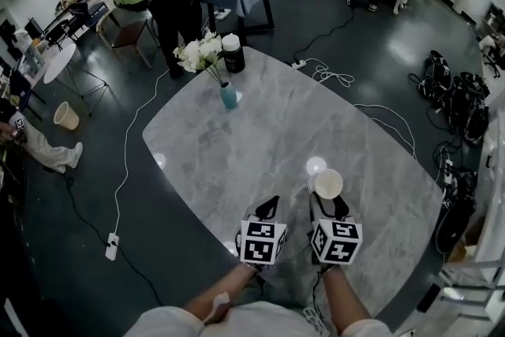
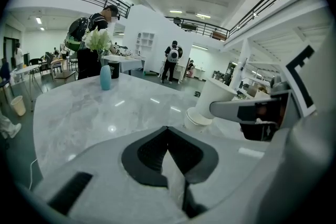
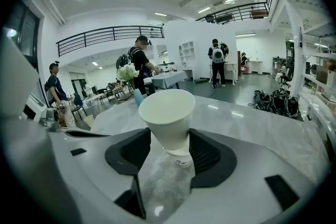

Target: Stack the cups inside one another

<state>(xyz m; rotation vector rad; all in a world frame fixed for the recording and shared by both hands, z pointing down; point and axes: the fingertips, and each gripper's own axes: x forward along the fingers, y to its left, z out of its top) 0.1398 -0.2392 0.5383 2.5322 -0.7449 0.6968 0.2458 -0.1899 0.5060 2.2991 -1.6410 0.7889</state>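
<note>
One white cup [image 3: 167, 113] shows, clamped in the right gripper [image 3: 169, 139], well apart from the vase [image 1: 228, 95]. The left gripper [image 2: 168, 136] has its jaws together, empty. No loose cup shows, so stacking looks finished.

Tabletop [image 1: 260, 130] open ahead; vase [image 1: 228, 95], black jar [image 1: 232, 53] at far edge
</note>
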